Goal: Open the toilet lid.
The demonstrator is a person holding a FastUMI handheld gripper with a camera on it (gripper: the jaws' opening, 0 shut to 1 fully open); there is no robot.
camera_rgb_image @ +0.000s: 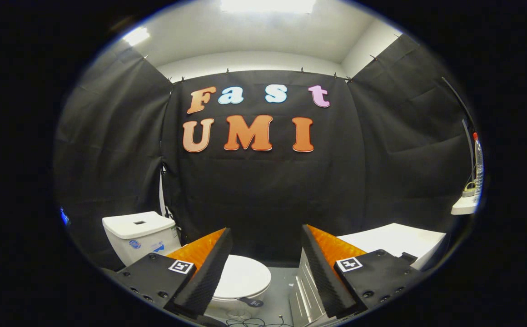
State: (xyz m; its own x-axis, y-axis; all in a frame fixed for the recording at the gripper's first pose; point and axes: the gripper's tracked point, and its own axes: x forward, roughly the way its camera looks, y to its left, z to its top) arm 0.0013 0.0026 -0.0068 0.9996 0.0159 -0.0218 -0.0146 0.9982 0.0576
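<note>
Toilet lid (pixel 241 277) smooth, white, rounded, lying shut, partly behind left finger | boxy white tank (pixel 138 234) beyond, against black cloth wall | grey floor (pixel 278 290), white table (pixel 395 240) off right | tool (pixel 266 240) spread wide, ribbed black pads (pixel 206 272), orange backs, gripping and touching nothing

Gripper (pixel 265 254) held level, two fingers (pixel 206 272) spread wide apart, one at about 7 o'clock, the other at about 5 o'clock, ribbed black pads facing inward, orange backs outward, nothing between them, touching nothing
</note>
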